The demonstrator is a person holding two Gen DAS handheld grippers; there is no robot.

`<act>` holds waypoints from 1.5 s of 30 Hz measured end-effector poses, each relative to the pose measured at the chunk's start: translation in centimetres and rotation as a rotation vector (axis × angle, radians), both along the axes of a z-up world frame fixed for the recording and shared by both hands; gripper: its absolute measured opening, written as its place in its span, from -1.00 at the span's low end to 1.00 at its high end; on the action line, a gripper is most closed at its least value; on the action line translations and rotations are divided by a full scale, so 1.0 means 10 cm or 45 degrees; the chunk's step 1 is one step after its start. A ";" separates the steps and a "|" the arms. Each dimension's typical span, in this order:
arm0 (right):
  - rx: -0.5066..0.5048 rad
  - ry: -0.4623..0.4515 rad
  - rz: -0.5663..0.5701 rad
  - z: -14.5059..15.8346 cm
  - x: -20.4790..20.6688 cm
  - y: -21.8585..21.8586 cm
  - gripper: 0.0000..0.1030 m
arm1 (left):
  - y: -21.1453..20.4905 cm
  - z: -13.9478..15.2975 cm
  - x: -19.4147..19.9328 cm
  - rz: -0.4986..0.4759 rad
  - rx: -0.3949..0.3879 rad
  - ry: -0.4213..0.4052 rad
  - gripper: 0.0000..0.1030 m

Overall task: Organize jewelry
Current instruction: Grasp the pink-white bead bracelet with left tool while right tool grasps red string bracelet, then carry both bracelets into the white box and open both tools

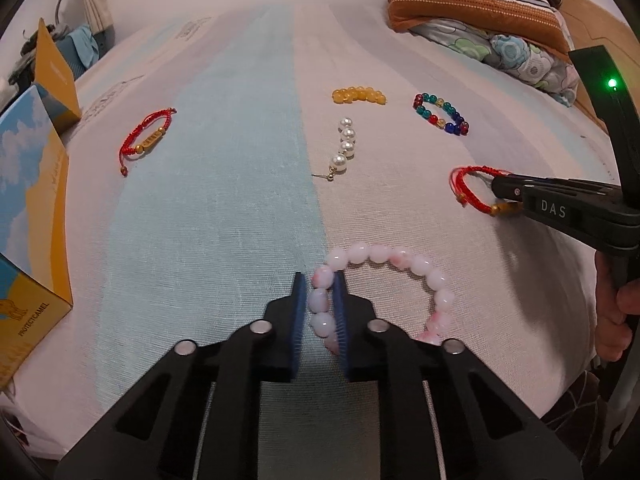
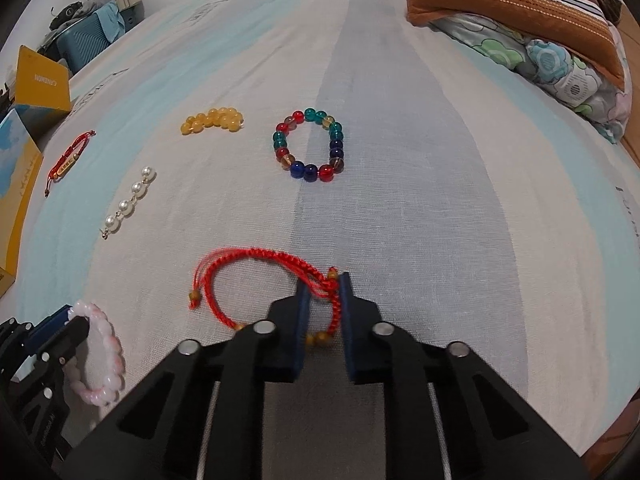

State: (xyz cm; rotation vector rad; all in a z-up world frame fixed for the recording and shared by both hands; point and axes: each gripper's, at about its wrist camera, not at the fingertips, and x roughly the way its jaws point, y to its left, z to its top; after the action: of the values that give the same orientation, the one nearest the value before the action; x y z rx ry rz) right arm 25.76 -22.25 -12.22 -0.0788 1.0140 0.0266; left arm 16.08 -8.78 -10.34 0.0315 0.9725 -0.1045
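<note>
my left tongs [image 1: 322, 298] pinched on the pink bead bracelet [image 1: 384, 258] near me on the bed [image 1: 240, 220], right tongs [image 2: 322, 300] clamping the red cord bracelet [image 2: 256, 264], further right

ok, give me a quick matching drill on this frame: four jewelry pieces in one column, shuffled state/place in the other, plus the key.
Column 1
1. pink bead bracelet
2. red cord bracelet
3. pearl earring
4. multicolor bead bracelet

Column 2
A. lying free on the bedsheet, beside the yellow bead bracelet
B. between the left gripper pads
C. a closed ring, ahead of the right gripper
D. between the right gripper pads

Pairs: 1-B, 2-D, 3-A, 4-C
</note>
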 end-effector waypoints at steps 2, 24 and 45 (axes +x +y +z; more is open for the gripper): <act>0.000 -0.007 -0.006 0.01 -0.02 0.00 -0.91 | 0.02 0.02 0.00 0.003 -0.019 0.002 -0.80; 0.027 -0.090 -0.006 0.39 -0.19 -0.02 -0.93 | 0.01 0.52 -0.06 -0.032 -0.043 -0.069 -0.80; 0.011 -0.198 -0.002 1.08 -0.20 0.19 -0.93 | 0.41 1.41 0.11 0.029 -0.038 -0.197 -0.80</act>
State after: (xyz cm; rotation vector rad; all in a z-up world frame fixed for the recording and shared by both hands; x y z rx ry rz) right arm 23.77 -20.35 -1.42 -0.0708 0.8588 0.0232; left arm 17.16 -4.68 3.81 0.0007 0.8162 -0.0941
